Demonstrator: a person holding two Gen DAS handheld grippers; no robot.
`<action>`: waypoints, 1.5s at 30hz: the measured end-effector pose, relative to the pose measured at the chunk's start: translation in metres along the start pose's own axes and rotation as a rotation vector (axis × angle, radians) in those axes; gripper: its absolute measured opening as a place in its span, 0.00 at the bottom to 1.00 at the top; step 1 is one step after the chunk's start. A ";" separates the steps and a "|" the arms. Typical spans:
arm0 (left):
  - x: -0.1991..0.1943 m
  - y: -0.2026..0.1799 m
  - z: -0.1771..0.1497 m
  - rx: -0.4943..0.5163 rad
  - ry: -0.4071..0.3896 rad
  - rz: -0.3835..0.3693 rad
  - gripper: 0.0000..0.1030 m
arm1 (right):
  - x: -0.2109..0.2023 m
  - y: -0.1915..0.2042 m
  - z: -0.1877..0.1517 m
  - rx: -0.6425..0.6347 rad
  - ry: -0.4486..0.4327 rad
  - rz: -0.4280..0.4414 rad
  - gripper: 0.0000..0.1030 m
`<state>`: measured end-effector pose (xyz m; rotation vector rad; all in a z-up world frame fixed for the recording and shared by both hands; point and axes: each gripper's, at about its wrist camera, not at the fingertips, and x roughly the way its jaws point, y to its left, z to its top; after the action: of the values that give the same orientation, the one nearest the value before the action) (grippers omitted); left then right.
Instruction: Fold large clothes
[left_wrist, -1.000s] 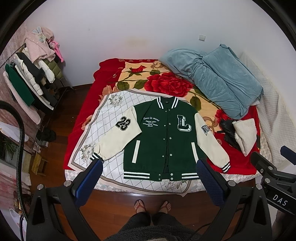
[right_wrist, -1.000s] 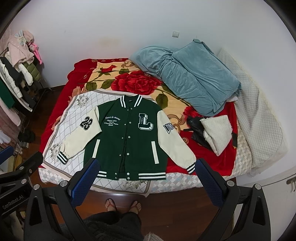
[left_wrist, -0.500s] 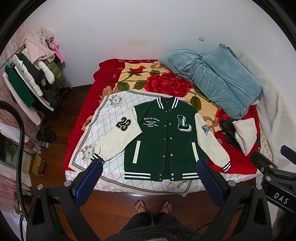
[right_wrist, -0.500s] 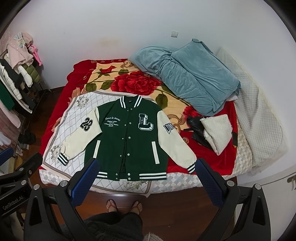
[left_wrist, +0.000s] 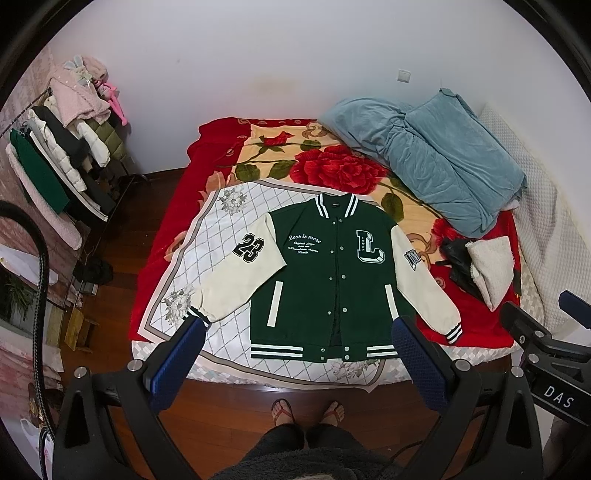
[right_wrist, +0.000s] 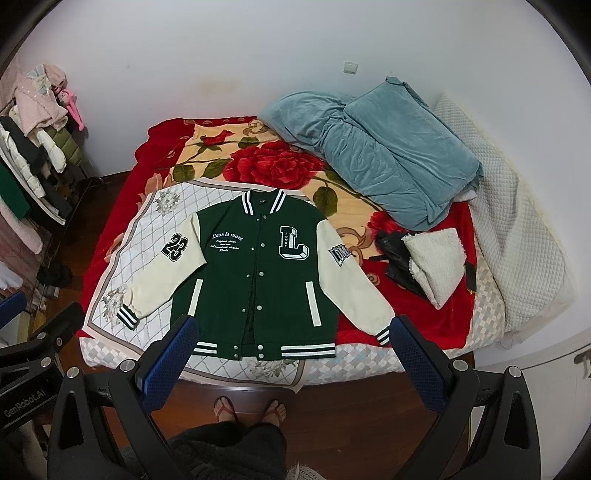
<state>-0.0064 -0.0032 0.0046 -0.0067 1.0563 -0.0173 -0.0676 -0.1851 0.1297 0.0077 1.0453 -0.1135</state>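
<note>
Left wrist view: the left gripper (left_wrist: 297, 334) hangs above the foot of the bed (left_wrist: 162, 258), its blue fingers (left_wrist: 177, 363) spread wide and holding nothing. A green varsity jacket (left_wrist: 325, 280) lies flat and face up on a white diamond-patterned cloth (left_wrist: 221, 229), collar toward the far wall, hem nearest the fingers, cream sleeves angled outward. The right gripper's body shows at the right edge.

Right wrist view: the right gripper (right_wrist: 291, 332) also has its fingers spread and empty, well above the jacket (right_wrist: 258, 273). The jacket's long axis runs straight away from both grippers; each seems about equally near its own sleeve. A blue blanket (right_wrist: 384, 162) lies on the bed's far side; the floor is wood.
</note>
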 end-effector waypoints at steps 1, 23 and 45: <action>0.001 0.000 0.000 0.002 -0.002 0.003 1.00 | 0.000 -0.001 0.000 0.002 0.000 0.001 1.00; 0.187 -0.006 0.065 0.054 -0.045 0.164 1.00 | 0.231 -0.106 -0.040 0.535 0.115 -0.007 0.75; 0.522 -0.109 0.022 0.019 0.347 0.343 1.00 | 0.643 -0.317 -0.275 1.503 0.351 0.241 0.67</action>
<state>0.2687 -0.1215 -0.4370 0.2004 1.3920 0.2910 -0.0161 -0.5417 -0.5485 1.5497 1.0801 -0.6702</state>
